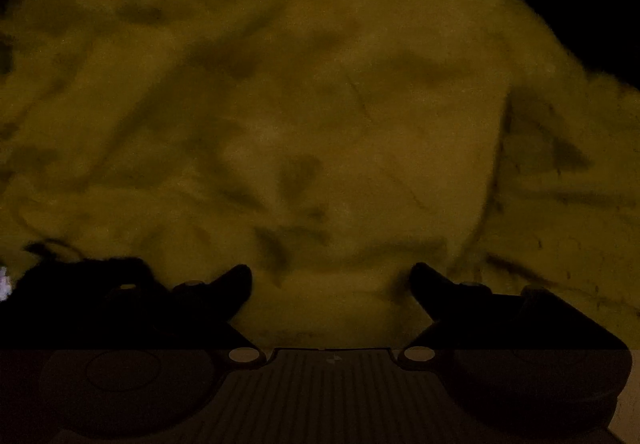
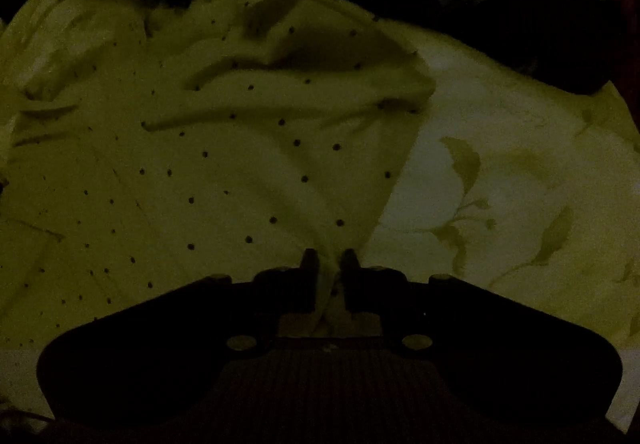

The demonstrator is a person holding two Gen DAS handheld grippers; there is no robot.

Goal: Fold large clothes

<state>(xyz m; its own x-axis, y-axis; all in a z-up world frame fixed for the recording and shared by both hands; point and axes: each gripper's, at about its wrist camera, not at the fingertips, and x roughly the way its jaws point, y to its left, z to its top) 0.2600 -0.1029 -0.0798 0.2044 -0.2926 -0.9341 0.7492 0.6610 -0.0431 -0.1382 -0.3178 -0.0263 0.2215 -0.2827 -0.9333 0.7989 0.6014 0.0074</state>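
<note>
Dim light. Pale dotted garment (image 2: 224,164), rumpled, lies on leaf-print sheet (image 2: 500,172). My right gripper (image 2: 330,258) jaws pinch its edge fold; left gripper (image 1: 331,280) jaws wide apart, holding nothing.

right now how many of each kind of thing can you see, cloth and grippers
dotted garment: 1
leaf-print sheet beneath it: 1
hand-held grippers: 2, the left hand-held gripper open over cloth, the right hand-held gripper pinching the garment's edge
total: 4
</note>
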